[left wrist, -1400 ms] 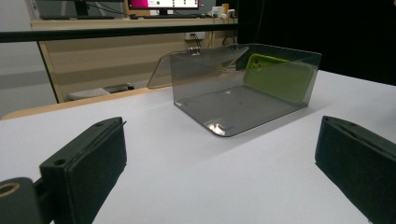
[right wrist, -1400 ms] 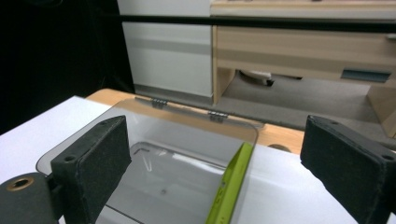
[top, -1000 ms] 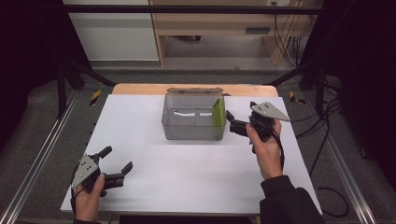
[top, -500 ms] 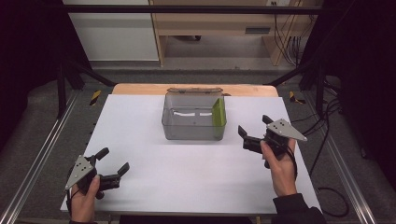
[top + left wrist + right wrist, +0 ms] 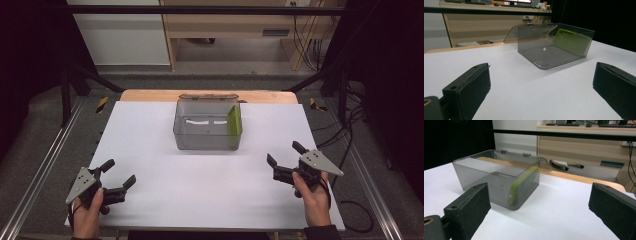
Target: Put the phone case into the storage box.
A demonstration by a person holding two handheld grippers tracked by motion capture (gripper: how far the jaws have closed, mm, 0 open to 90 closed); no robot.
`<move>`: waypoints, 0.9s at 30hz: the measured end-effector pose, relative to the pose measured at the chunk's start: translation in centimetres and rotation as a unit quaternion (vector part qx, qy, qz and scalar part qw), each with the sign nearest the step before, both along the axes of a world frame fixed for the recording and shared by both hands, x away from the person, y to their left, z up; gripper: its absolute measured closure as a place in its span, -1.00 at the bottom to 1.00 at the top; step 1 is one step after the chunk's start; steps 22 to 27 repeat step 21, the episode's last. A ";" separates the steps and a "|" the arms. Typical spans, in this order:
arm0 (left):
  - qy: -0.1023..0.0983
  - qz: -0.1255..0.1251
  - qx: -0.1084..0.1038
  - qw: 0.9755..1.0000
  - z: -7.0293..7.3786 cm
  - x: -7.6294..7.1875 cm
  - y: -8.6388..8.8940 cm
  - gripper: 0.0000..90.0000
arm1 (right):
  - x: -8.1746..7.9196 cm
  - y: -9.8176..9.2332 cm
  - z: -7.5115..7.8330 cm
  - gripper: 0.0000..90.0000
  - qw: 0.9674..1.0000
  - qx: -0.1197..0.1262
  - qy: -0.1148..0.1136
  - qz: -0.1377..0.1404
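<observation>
A clear grey plastic box (image 5: 206,127) with its lid hinged back stands at the middle rear of the white table (image 5: 150,130). A flat green item (image 5: 233,120) leans upright against the box's right inner wall; the same green item (image 5: 571,41) (image 5: 521,183) shows through the box (image 5: 551,45) (image 5: 499,176) in both gripper views. My left gripper (image 5: 117,176) rests at the front left corner, open and empty. My right gripper (image 5: 285,155) is at the front right, open and empty, well apart from the box.
A wooden strip (image 5: 150,95) runs along the table's far edge. Metal rails (image 5: 45,165) flank both sides, and cables (image 5: 350,145) hang at the right. A wooden desk (image 5: 240,25) stands beyond the table.
My right gripper has drawn back from beside the box toward the front right of the table. The left gripper has shifted only slightly. The green item stays in the box.
</observation>
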State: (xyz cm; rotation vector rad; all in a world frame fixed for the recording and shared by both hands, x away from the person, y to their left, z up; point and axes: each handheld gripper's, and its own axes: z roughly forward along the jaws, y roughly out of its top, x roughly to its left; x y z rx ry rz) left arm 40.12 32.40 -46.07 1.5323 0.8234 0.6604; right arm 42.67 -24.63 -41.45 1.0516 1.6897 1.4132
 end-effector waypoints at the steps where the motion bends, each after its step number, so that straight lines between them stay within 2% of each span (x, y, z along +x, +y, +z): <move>1: -0.002 -0.001 -0.001 1.000 0.0 0.0 -0.1 -0.98 | -0.2 -0.2 -0.3 -0.91 1.000 0.002 0.001 0.001; 8: -0.016 -0.016 -0.010 1.000 0.2 0.0 -0.7 -0.98 | -1.2 -0.8 -2.1 -0.90 1.000 0.000 -0.013 0.020; 10: -0.019 -0.022 -0.019 0.999 0.3 0.0 -1.0 -0.98 | -1.3 -0.9 -2.4 -0.89 1.000 0.004 -0.013 0.025; 16: -0.018 -0.023 -0.024 0.999 0.2 0.4 -1.6 -0.98 | -1.8 -0.7 -3.8 -0.88 0.999 -0.018 -0.005 0.038; 19: -0.019 -0.022 -0.025 0.999 0.3 0.4 -1.8 -0.98 | -1.8 -0.5 -4.0 -0.88 0.999 -0.021 0.001 0.042; 21: -0.016 -0.024 -0.018 0.999 0.2 0.4 -1.9 -0.98 | -1.7 -0.5 -4.2 -0.88 0.999 -0.024 0.006 0.042; 27: -0.016 -0.024 -0.018 0.999 0.2 0.4 -1.9 -0.98 | -1.7 -0.5 -4.2 -0.88 0.999 -0.024 0.006 0.042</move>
